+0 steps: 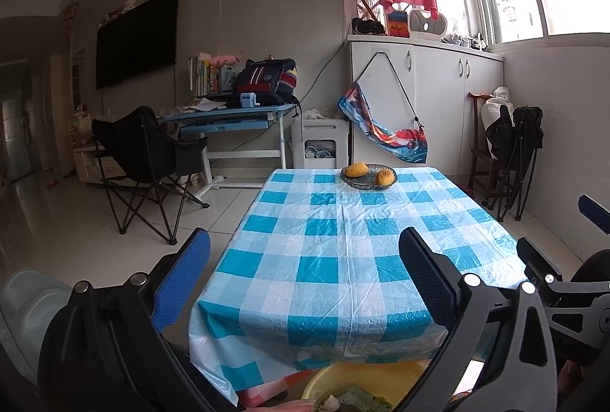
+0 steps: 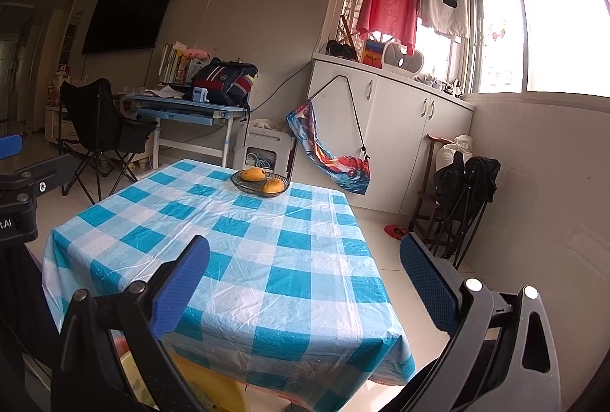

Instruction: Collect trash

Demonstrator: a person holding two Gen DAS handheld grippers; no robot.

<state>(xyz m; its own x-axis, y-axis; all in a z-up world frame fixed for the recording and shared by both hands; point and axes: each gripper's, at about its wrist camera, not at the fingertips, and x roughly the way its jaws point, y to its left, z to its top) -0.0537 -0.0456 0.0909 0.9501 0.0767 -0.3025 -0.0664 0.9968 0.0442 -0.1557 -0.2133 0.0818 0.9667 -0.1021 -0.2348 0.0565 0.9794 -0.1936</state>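
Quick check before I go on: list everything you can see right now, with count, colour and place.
table: one, blue and white checked plastic cloth, centre, nothing on it but the bowl
fruit bowl: one, dark glass, far end of table
mangoes: two, yellow-orange, in the bowl
basin: one, yellow, below the near table edge, scraps of trash inside
folding chair: one, black, on the floor left of table
desk: one, blue and white, against the far wall
backpack: one, dark with red stripes, on the desk
cabinet: one, white, under the window
television: one, black, on the wall
left gripper: blue pads, open, empty
right gripper: blue pads, open, empty
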